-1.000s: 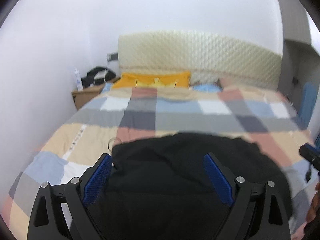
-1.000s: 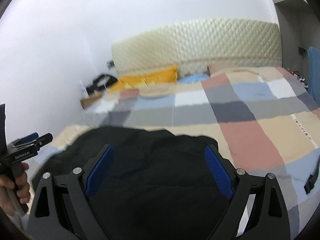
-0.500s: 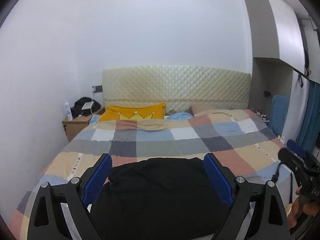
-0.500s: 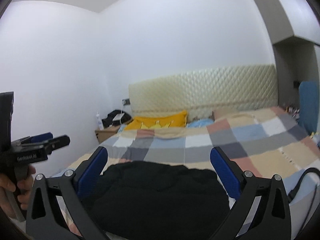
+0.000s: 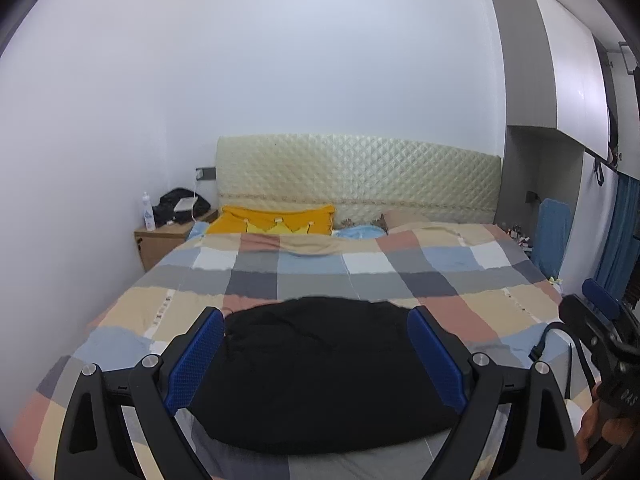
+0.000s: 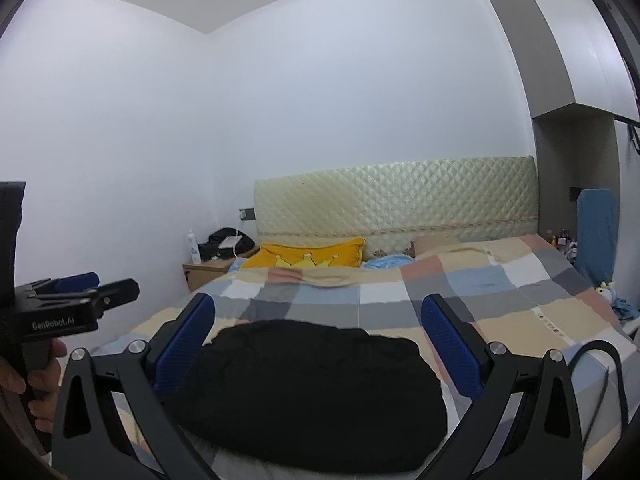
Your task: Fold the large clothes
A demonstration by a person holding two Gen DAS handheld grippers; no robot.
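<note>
We are holding the left gripper (image 5: pixel 316 354) and right gripper (image 6: pixel 318 346) released, grasping nothing, above the black garment (image 5: pixel 320 372) bunched at 6 o'clock on the bed (image 5: pixel 360 276); the pillow (image 5: pixel 276 220) is lying at 12.

A bedroom in a home. A wide bed (image 5: pixel 360 276) fills the floor, spread with a patchwork check duvet and backed at 12 o'clock by a cream quilted headboard (image 5: pixel 356 184). A yellow crown-print pillow (image 5: pixel 276 220) lies below the headboard, at about 11 o'clock. At 10 o'clock a low wooden nightstand (image 5: pixel 160 242) carries a white bottle (image 5: pixel 148 212) and a black bag (image 5: pixel 178 206) — ordinary bedside clutter. At 2 o'clock a grey-and-white wall cupboard (image 5: pixel 568 76) hangs high; blue curtains (image 5: pixel 618 236) drop at 3 o'clock.
</note>
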